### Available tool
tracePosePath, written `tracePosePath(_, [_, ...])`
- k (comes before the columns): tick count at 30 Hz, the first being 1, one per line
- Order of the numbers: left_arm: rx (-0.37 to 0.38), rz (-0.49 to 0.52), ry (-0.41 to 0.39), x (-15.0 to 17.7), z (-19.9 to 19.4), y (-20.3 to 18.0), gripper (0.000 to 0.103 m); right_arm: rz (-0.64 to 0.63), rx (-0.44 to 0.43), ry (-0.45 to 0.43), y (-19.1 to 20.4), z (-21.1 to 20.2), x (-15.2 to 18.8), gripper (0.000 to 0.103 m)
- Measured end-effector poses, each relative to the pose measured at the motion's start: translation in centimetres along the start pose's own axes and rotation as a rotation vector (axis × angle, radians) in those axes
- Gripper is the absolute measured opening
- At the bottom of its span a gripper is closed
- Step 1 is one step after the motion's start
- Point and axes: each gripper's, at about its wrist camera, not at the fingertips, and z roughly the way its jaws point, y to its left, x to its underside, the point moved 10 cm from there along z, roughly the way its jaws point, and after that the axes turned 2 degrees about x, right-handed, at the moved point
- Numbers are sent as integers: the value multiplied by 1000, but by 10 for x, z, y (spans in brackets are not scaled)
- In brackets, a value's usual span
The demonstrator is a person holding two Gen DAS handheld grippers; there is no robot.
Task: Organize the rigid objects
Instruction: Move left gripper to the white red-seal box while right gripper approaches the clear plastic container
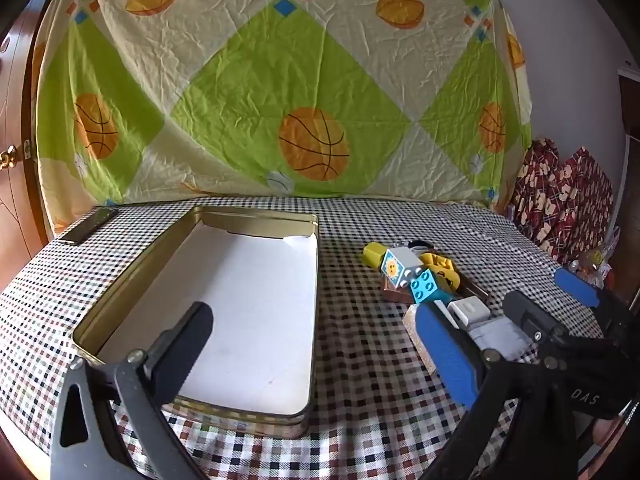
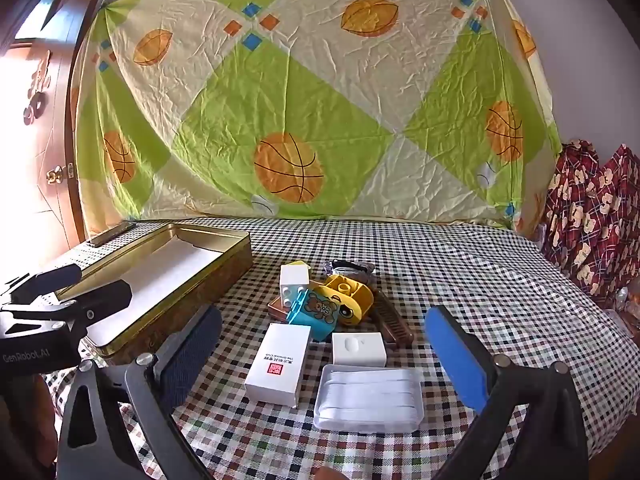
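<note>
An open gold tin box (image 1: pixel 120 292) with a white lining lies on the checked tablecloth; it also shows in the right wrist view (image 2: pixel 236 256) at left. A pile of rigid objects sits to its right: a white box with a red mark (image 2: pixel 280 364), a small white case (image 2: pixel 359 349), a clear plastic box (image 2: pixel 368 398), a white brick (image 2: pixel 294 286), a blue bear brick (image 2: pixel 316 312), a yellow toy (image 2: pixel 352 296) and a brown comb (image 2: pixel 394 322). My left gripper (image 1: pixel 360 328) is open over the tin's near end. My right gripper (image 2: pixel 324 330) is open just before the pile.
A dark flat object (image 2: pixel 112 234) lies at the table's far left corner. A green and cream sheet (image 2: pixel 320 100) hangs behind the table. Red patterned bags (image 2: pixel 592 216) stand at the right. A wooden door (image 2: pixel 44 140) is at the left.
</note>
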Motion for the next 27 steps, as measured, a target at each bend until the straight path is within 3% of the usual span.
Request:
tracePosePath(9, [-52,26,-5,-4,4,4,103,-1,3,10,-12,-1,5,102])
tracePosePath(10, [-13,31,0,4,6,-5,103,-3,6,14,-12,-1,5,102])
tracePosePath(27, [-19,51,8,17,15,-16,103,25,90,71,-39,7,27,102])
